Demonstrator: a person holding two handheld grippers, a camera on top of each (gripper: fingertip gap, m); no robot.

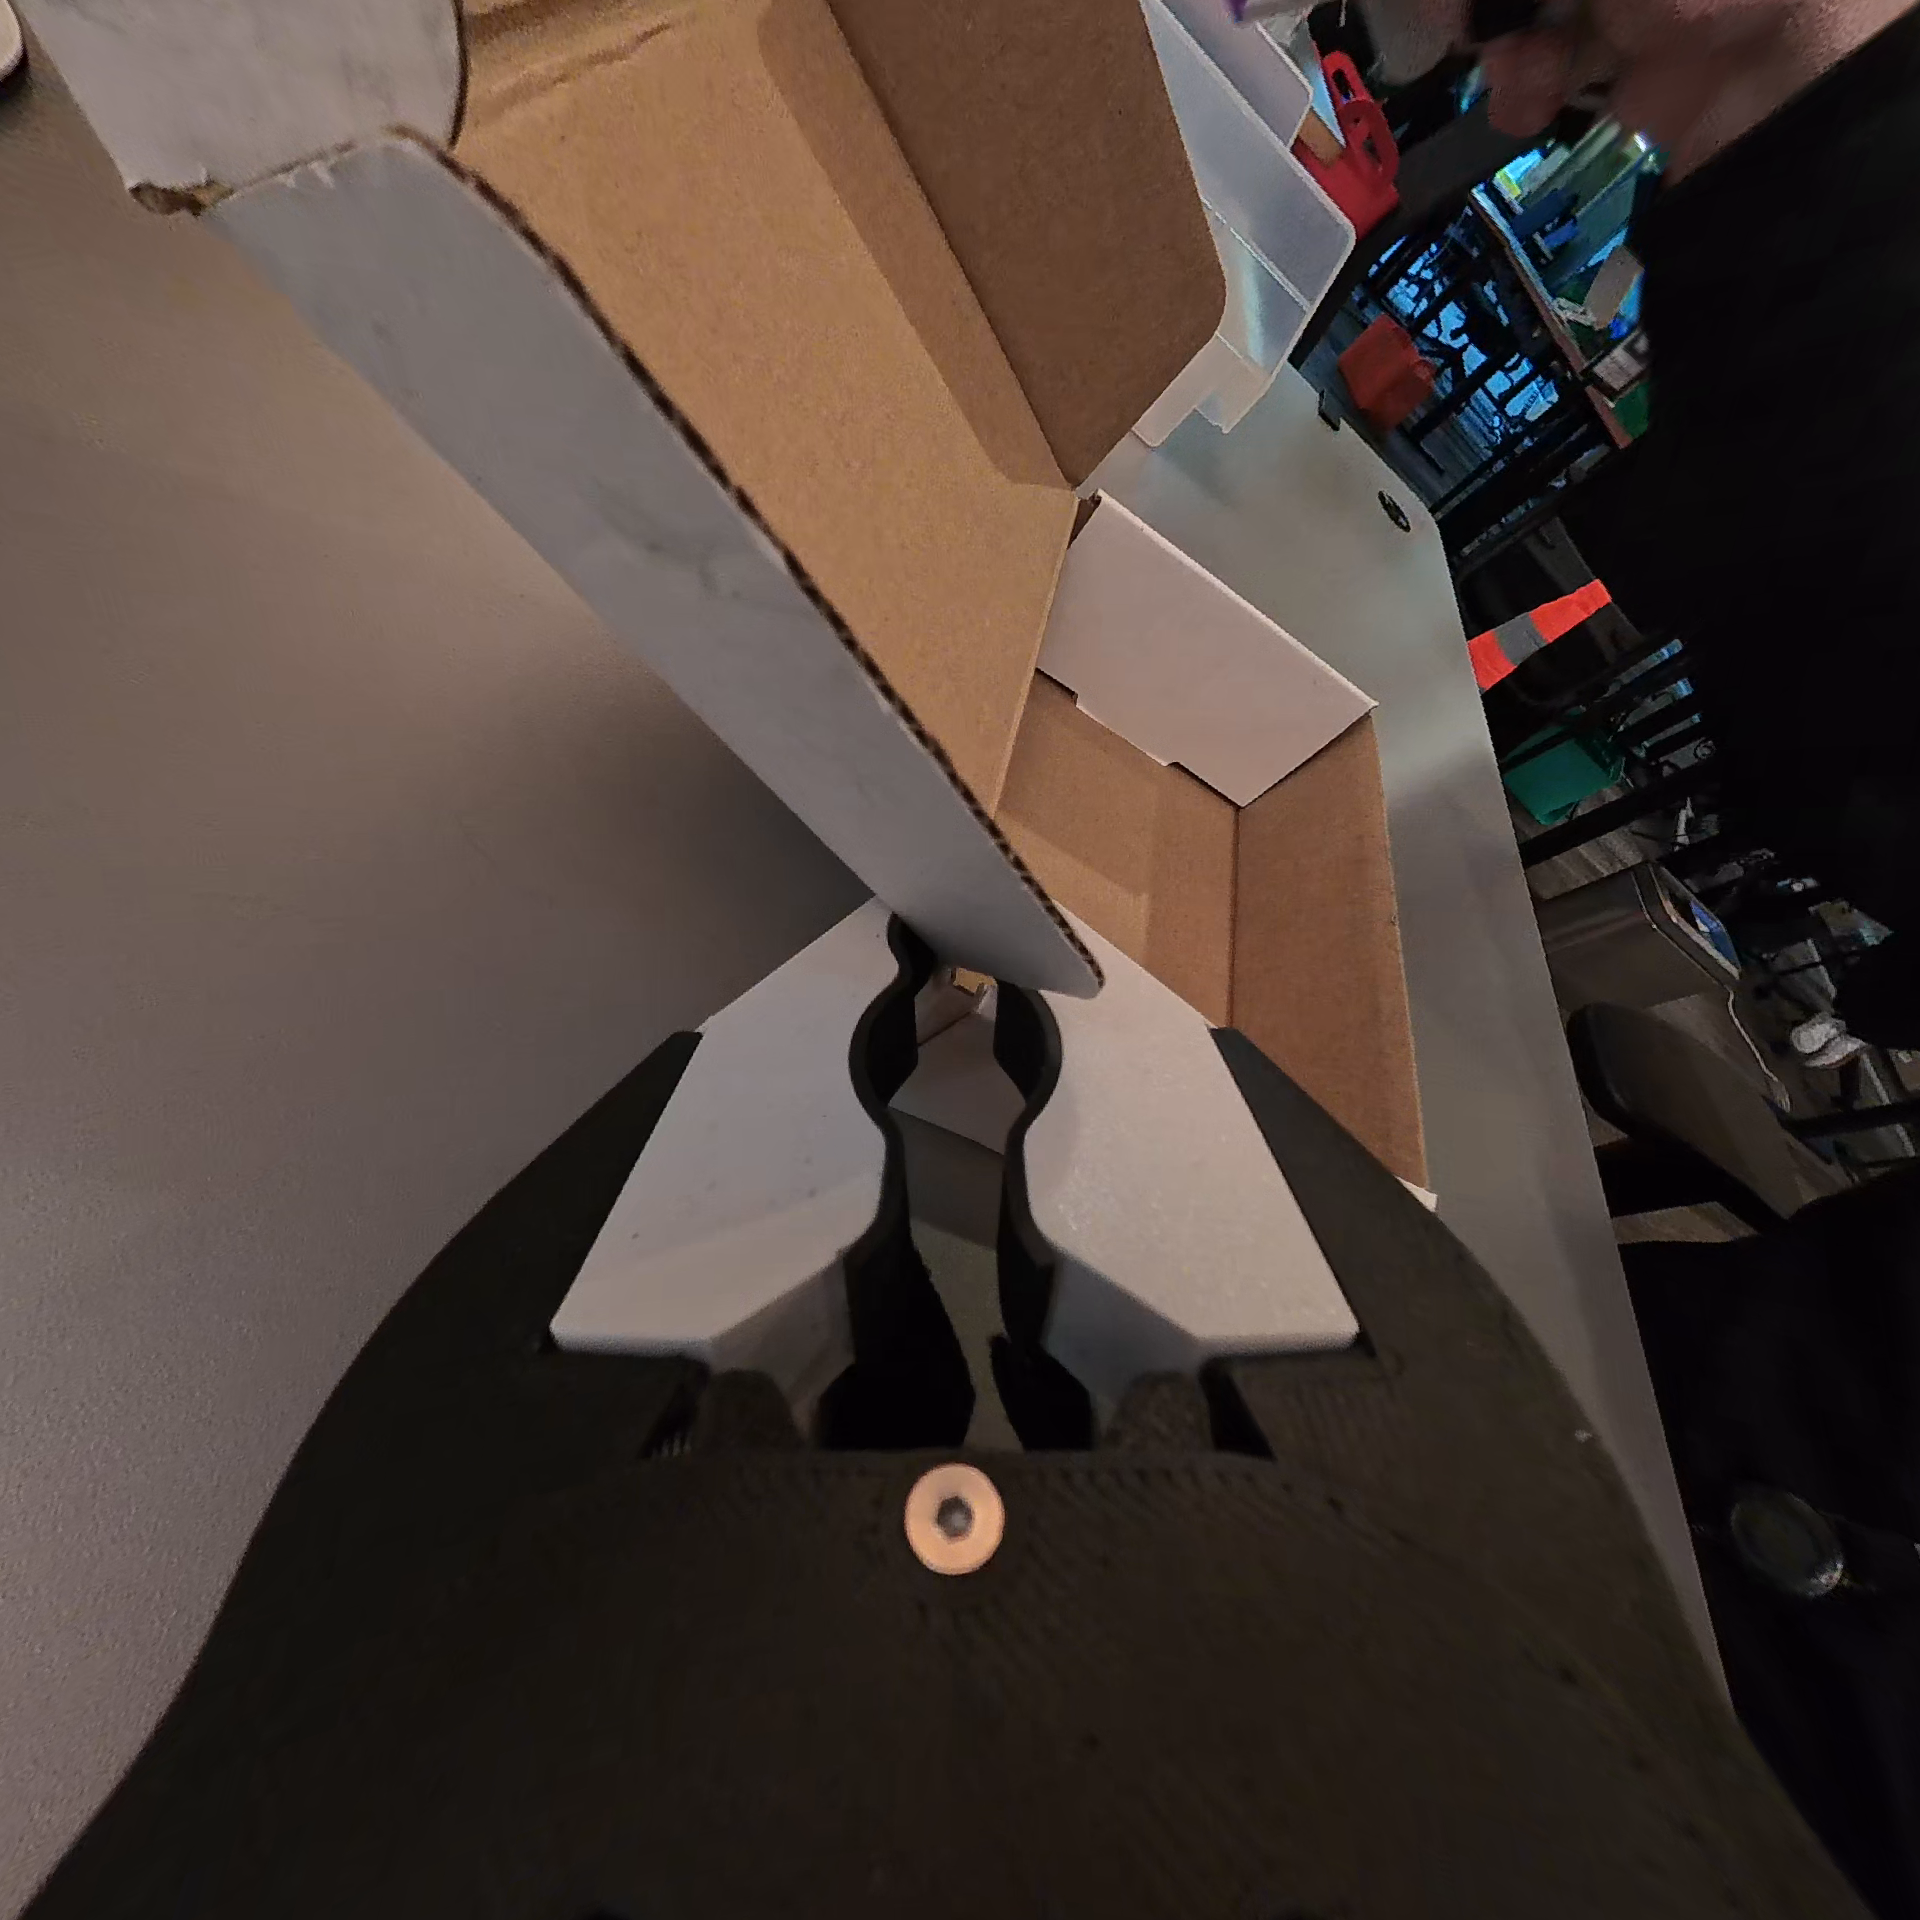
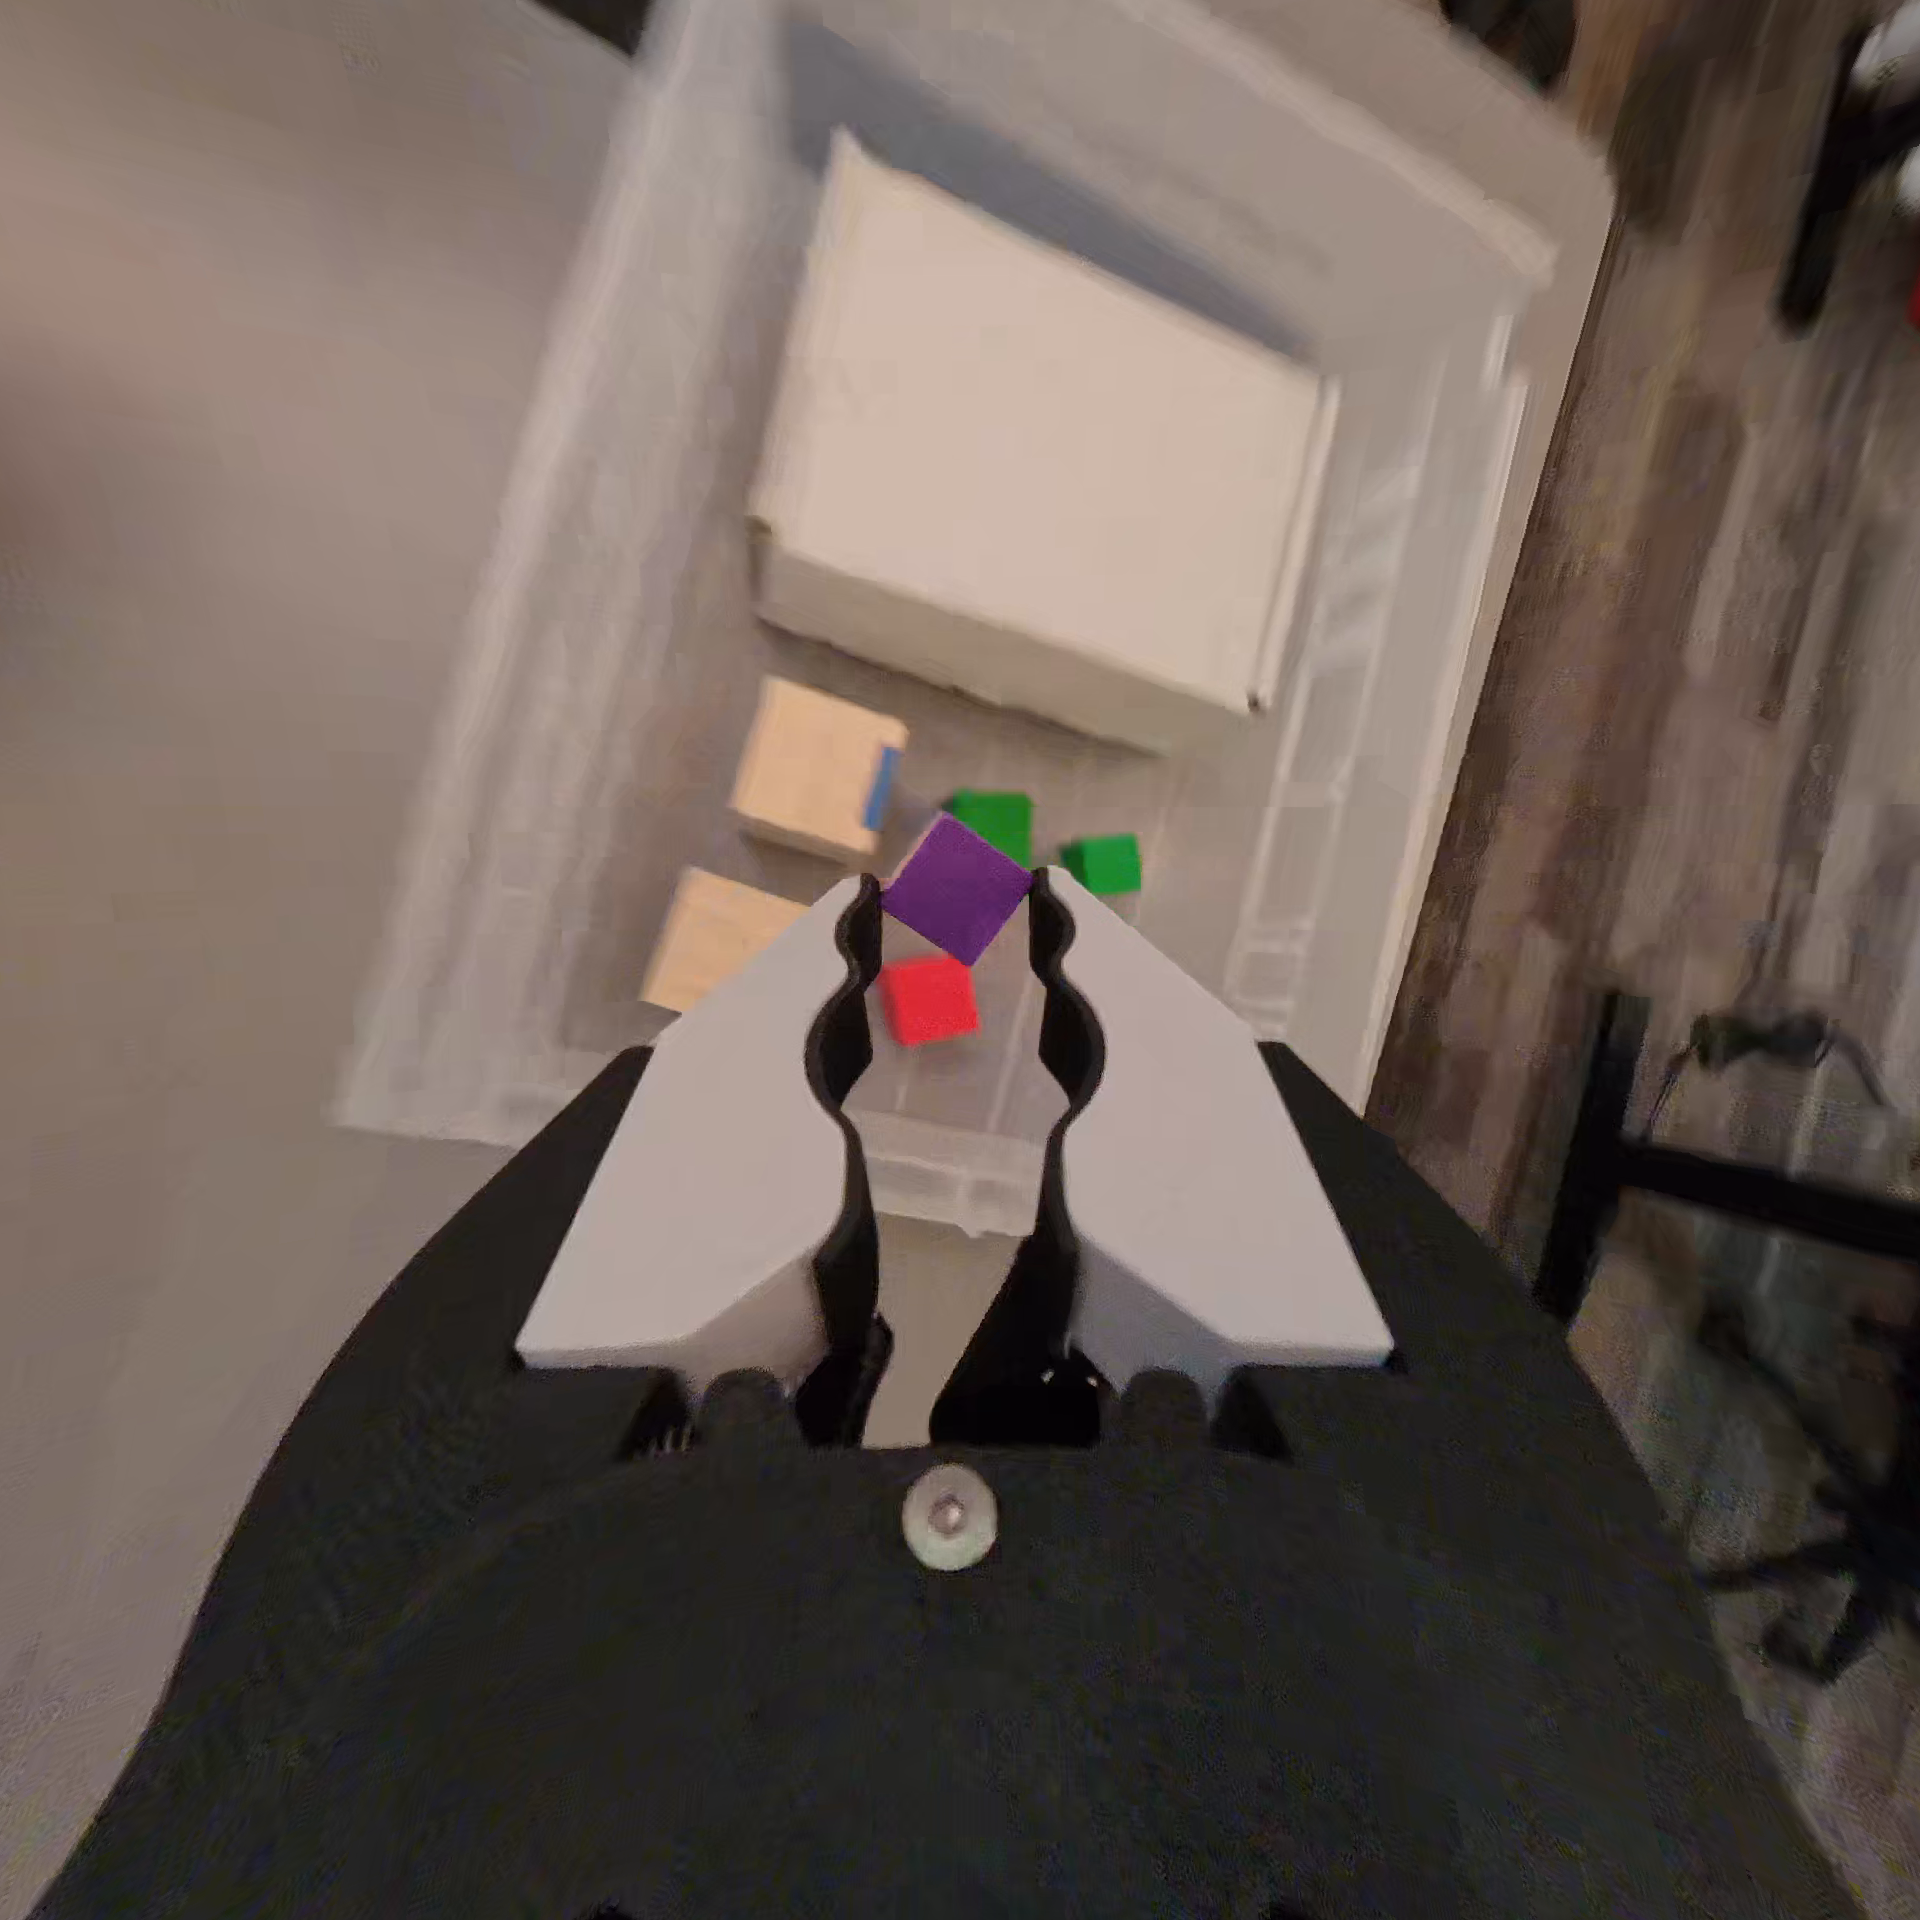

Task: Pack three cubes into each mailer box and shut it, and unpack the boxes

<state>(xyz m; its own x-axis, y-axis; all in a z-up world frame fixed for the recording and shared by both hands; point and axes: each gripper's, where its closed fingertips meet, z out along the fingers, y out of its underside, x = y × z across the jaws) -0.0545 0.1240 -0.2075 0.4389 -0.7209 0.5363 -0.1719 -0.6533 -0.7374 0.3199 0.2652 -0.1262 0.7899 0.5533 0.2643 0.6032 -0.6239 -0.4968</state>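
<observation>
In the left wrist view, my left gripper (image 1: 958, 971) is shut on the front flap (image 1: 623, 488) of the lid of a white mailer box (image 1: 1314, 935) and holds the lid raised. The brown inside of the box shows no cubes in the part I can see. In the right wrist view, my right gripper (image 2: 951, 896) is shut on a purple cube (image 2: 951, 920), held by two corners above a clear plastic bin (image 2: 499, 727). In the bin lie a red cube (image 2: 928, 1000), two green cubes (image 2: 997, 821) (image 2: 1107, 862) and two wooden cubes (image 2: 810, 764) (image 2: 717, 935).
A closed white mailer box (image 2: 1039, 457) fills the far part of the bin. The bin also shows in the left wrist view (image 1: 1247, 229), behind the open box. The table edge (image 1: 1507, 831) runs close on the right, with a person in black (image 1: 1787, 416) and chairs beyond.
</observation>
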